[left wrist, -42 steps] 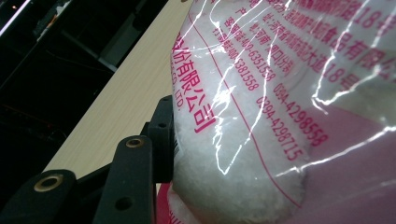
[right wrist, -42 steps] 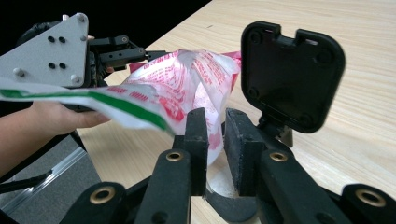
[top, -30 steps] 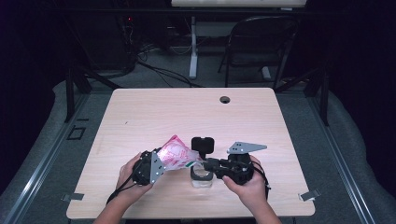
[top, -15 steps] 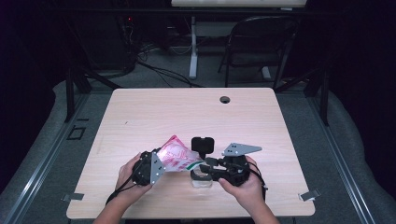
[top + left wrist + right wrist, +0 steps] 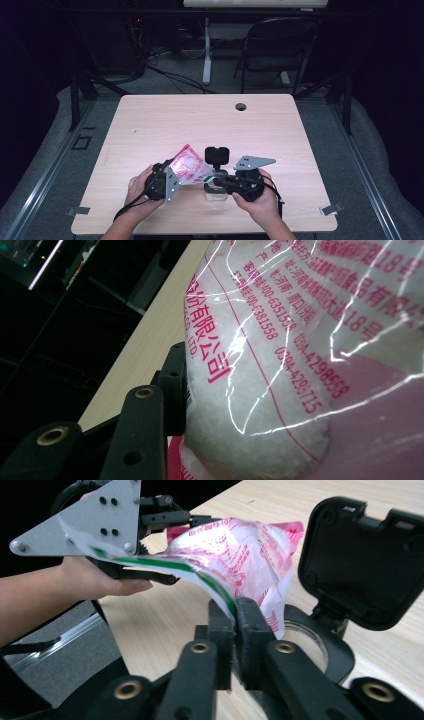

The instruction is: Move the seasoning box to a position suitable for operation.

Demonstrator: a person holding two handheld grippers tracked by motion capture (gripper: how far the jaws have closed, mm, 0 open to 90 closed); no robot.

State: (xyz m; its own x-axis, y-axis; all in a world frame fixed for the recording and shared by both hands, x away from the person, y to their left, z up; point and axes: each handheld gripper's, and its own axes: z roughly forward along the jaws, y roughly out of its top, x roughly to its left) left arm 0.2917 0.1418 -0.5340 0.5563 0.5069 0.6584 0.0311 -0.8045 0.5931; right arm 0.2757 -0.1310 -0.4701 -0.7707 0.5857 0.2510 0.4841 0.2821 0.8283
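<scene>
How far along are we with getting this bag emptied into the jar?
Done: the jar's lid stands flipped open, and the left gripper holds the pink bag tilted toward the jar. In hand: the right gripper has just closed its jaws, now pinching the bag's green-striped edge. Left: opening the bag and pouring; no contents visible in the jar yet.

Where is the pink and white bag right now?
In the high view the bag is near the table's front edge, held between the left gripper and the right gripper, above the open jar.
</scene>
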